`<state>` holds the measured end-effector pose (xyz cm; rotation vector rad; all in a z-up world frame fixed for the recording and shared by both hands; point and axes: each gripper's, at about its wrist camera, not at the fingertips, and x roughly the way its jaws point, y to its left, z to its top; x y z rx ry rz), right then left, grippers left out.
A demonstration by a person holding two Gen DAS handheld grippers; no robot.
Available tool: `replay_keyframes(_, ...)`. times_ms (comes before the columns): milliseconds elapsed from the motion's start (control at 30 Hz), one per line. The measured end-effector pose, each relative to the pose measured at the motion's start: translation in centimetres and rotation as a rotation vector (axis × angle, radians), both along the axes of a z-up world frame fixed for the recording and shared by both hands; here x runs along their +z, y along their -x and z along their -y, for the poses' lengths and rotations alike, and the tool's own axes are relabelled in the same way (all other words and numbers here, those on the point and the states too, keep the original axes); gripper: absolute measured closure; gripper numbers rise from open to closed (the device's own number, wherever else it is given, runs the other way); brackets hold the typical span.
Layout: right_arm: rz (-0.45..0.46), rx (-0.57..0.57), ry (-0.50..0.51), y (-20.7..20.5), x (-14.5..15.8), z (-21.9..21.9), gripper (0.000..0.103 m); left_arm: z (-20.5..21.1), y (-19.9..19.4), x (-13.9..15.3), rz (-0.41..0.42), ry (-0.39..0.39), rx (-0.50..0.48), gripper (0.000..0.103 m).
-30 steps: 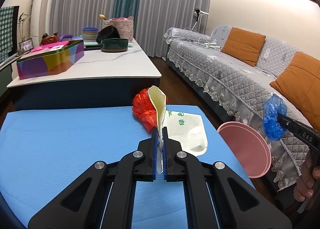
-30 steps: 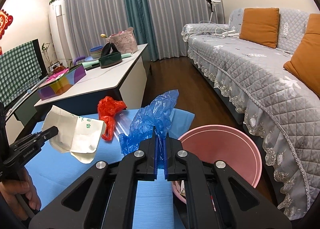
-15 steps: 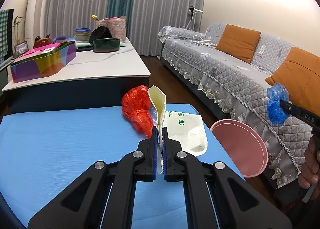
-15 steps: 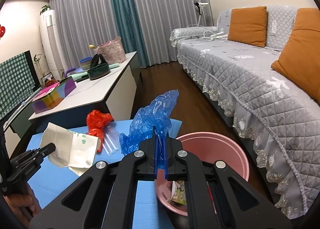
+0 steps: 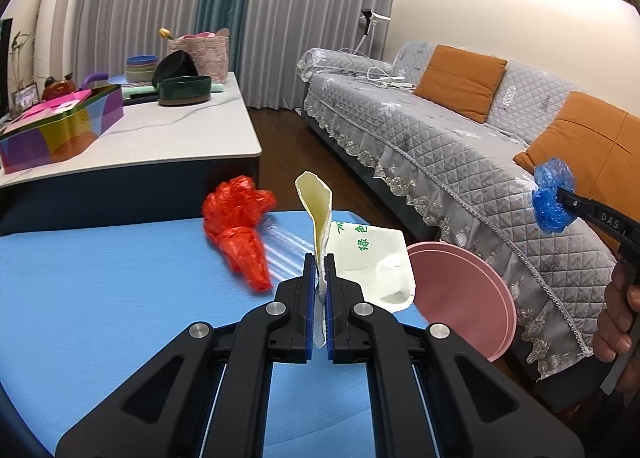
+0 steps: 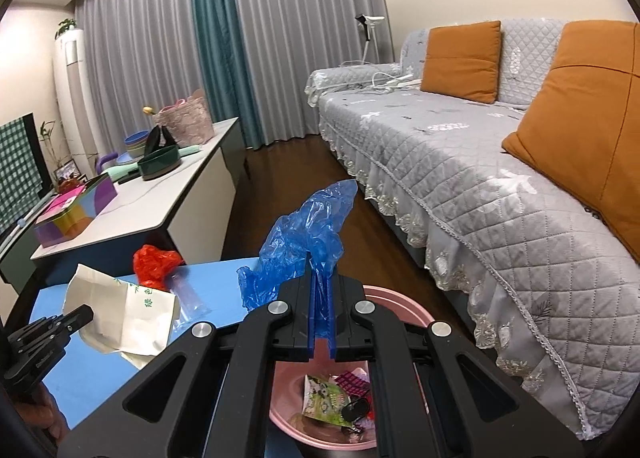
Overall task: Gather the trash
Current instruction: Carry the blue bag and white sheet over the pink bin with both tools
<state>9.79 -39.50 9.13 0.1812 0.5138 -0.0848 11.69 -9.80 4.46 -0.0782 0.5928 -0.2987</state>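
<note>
My left gripper (image 5: pixel 319 258) is shut on a cream paper bag (image 5: pixel 368 262) with green print, held just above the blue table (image 5: pixel 100 298). A crumpled red plastic bag (image 5: pixel 238 226) and a clear plastic wrapper (image 5: pixel 286 250) lie on the table beside it. My right gripper (image 6: pixel 320 278) is shut on a crumpled blue plastic bag (image 6: pixel 304 238) and hangs over the pink bin (image 6: pixel 396 302), which holds several wrappers. In the left wrist view the right gripper (image 5: pixel 560 198) with the blue plastic bag (image 5: pixel 552 198) shows at the right, above the pink bin (image 5: pixel 460 294).
A grey quilted sofa (image 6: pixel 500 178) with orange cushions runs along the right. A white counter (image 5: pixel 140 134) behind the table carries a colourful box (image 5: pixel 60 130), bowls and a basket. Dark wood floor (image 6: pixel 304 162) lies between counter and sofa. A person's hand (image 5: pixel 620 322) grips the right handle.
The right gripper moved with the blue bag from over the table's edge to above the pink bin, whose contents now show. The left gripper with the paper bag shifted right, toward the bin.
</note>
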Motion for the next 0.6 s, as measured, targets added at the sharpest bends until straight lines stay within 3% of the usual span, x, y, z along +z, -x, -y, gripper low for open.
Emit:
replay_keyframes(300,-0.003,-0.041,0.054,-0.3,0.3,2.0,0.098,3.2,-1.1,0.0,-0.009,-0.006,-0.044,0.099)
replay_keyframes(600,-0.033,-0.077,0.032,-1.2,-0.5,3.9,0.098,7.5,-2.4,0.2,-0.009,-0.020,-0.107,0.099)
